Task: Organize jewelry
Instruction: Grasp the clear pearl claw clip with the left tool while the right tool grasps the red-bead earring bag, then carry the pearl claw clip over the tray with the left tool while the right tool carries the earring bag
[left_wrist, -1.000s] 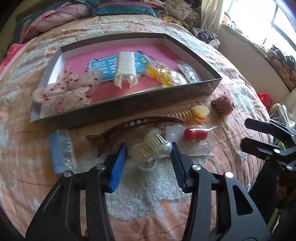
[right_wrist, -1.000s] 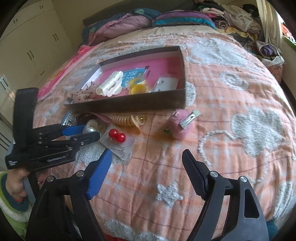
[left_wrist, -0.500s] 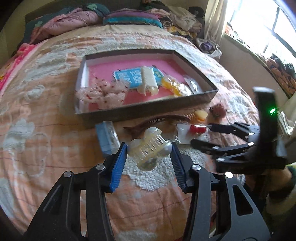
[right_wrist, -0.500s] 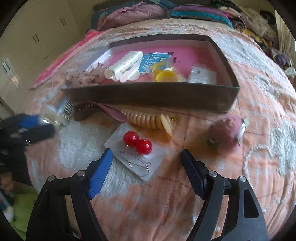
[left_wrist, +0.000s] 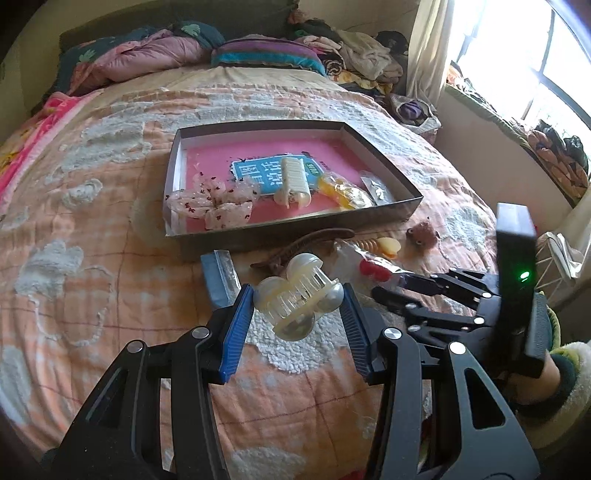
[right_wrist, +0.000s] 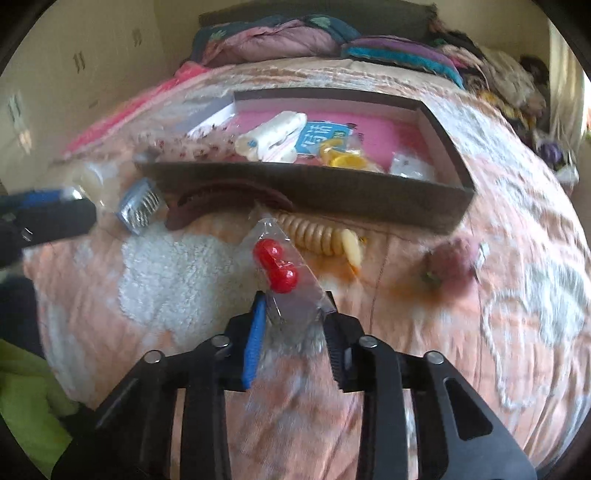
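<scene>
My left gripper (left_wrist: 297, 306) is shut on a pearl-white hair claw (left_wrist: 299, 295) and holds it above the bedspread, in front of the open box (left_wrist: 295, 229) with its pink floor. In the right wrist view my right gripper (right_wrist: 294, 299) has its jaws closing on a clear bag with red bead earrings (right_wrist: 275, 264). The pads pinch the bag's near end and its far end tilts up off the quilt. The left wrist view shows the right gripper (left_wrist: 391, 282) at the right with the red beads at its tips.
On the quilt before the box lie a brown long hair clip (right_wrist: 229, 195), a beige spiral hair tie (right_wrist: 317, 232), a pink plush clip (right_wrist: 450, 262) and a blue comb packet (left_wrist: 219, 273). Inside the box are a white claw clip (left_wrist: 293, 179), a yellow piece (left_wrist: 343, 190) and a floral bow (left_wrist: 214, 201).
The left gripper has lifted the hair claw up and back from the quilt. The right gripper moved in over the earring bag and its jaws went from wide apart to closed on it.
</scene>
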